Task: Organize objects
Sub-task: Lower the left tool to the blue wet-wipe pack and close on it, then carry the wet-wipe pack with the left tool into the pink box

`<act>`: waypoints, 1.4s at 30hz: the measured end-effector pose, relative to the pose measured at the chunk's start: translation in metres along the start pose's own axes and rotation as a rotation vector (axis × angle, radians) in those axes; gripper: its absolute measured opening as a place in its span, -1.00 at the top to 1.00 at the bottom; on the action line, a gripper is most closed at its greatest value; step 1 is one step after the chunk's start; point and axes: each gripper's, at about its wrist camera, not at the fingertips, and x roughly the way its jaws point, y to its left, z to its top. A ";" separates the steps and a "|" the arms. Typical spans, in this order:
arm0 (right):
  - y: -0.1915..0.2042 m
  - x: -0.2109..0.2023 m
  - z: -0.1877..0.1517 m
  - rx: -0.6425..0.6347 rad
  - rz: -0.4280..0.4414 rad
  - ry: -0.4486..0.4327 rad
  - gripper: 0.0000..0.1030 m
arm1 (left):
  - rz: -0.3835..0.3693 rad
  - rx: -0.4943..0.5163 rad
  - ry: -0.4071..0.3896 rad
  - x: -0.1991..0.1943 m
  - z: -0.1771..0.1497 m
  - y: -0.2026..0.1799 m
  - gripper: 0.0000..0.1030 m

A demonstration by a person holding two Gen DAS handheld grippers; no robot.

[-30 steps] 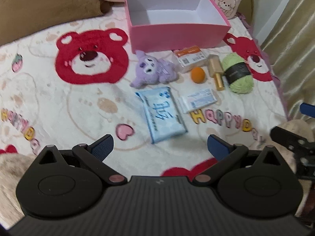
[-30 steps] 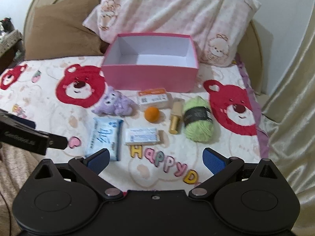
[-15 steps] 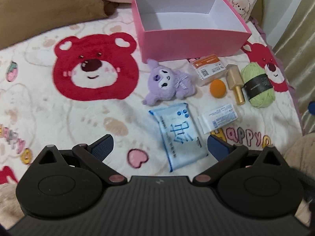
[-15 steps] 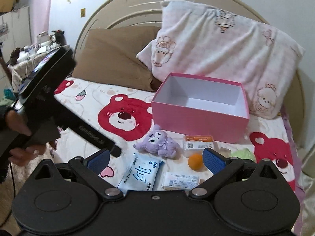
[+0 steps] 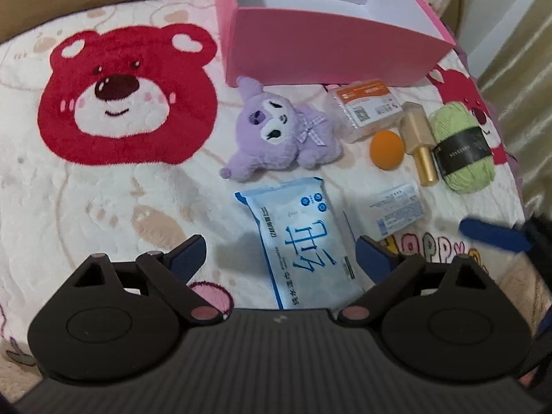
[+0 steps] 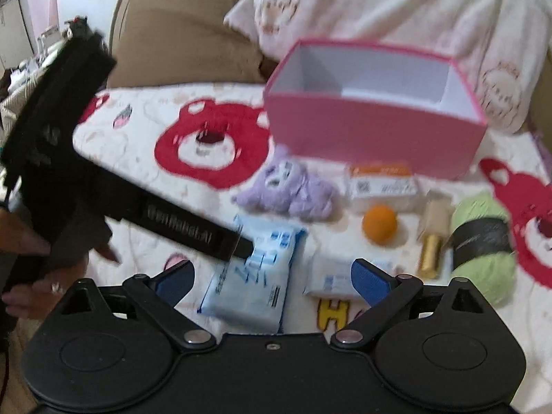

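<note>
Both tongs hang over the bed, and the spread is laid out on the bear-print blanket. The left tongs are spread, their jaws having just been closing a little, with the blue wipes pack lying between the two blue pads but not pinched, gaps showing on either side. The right tongs are released too, wide apart, gripping nothing, looking down at that same wipes pack from a blurred view.

Up at the pillow end stands the pink box, lid off, white inside, nothing in it. Just in front of it lies the purple plush, and to its right the orange-labelled packet. Below that sits the orange ball, touching or nearly touching the gold bottle, which lies beside the green yarn ball with its black band. The small white packet rests just right of the wipes.

From the right wrist view, a hand with a ring grips the left tool's handle, its black finger reaching down onto or just over the wipes pack; I can't tell which.
</note>
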 end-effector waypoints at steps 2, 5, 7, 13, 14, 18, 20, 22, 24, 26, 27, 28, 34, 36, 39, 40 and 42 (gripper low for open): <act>-0.001 0.009 -0.008 0.036 0.021 0.015 -0.92 | -0.011 -0.010 0.008 0.005 -0.001 0.003 -0.71; 0.001 0.022 -0.016 0.064 0.076 0.031 -0.92 | -0.027 -0.013 0.008 0.013 -0.007 0.003 -0.55; 0.007 0.036 -0.018 0.043 0.091 0.056 -0.92 | -0.023 -0.026 0.012 0.021 -0.007 0.001 -0.51; -0.001 0.068 -0.016 0.116 0.107 0.109 -0.92 | 0.058 -0.013 0.006 0.026 -0.006 0.004 -0.18; -0.002 0.070 -0.017 0.121 0.108 0.116 -0.92 | 0.042 -0.022 0.019 0.027 -0.006 0.008 -0.16; -0.001 0.074 -0.024 0.125 0.147 0.126 -0.90 | 0.001 -0.036 0.049 0.034 -0.009 0.012 0.05; 0.005 0.077 -0.026 0.095 0.151 0.131 -0.87 | -0.023 -0.043 0.060 0.035 -0.011 0.011 0.15; 0.011 0.080 -0.027 0.062 0.135 0.134 -0.82 | -0.044 -0.050 0.070 0.036 -0.013 0.012 0.38; 0.010 0.084 -0.029 0.064 0.110 0.142 -0.70 | -0.080 -0.081 0.078 0.037 -0.014 0.014 0.53; 0.003 0.089 -0.030 0.101 0.112 0.156 -0.68 | -0.088 -0.099 0.082 0.040 -0.014 0.016 0.54; 0.001 0.090 -0.030 0.114 0.110 0.151 -0.65 | -0.084 -0.101 0.080 0.040 -0.015 0.015 0.55; 0.001 0.090 -0.030 0.113 0.105 0.150 -0.65 | -0.082 -0.104 0.078 0.041 -0.015 0.015 0.55; 0.015 0.095 -0.031 0.056 0.052 0.142 -0.66 | -0.098 -0.137 0.071 0.043 -0.018 0.017 0.55; 0.016 0.094 -0.031 0.052 0.037 0.136 -0.60 | -0.107 -0.138 0.069 0.043 -0.019 0.017 0.55; 0.017 0.091 -0.031 0.043 0.022 0.128 -0.50 | -0.108 -0.091 0.064 0.043 -0.021 0.012 0.54; 0.017 0.091 -0.031 0.042 0.020 0.128 -0.48 | -0.108 -0.091 0.060 0.043 -0.021 0.011 0.53; 0.018 0.090 -0.031 0.036 0.017 0.124 -0.47 | -0.108 -0.075 0.057 0.044 -0.022 0.008 0.49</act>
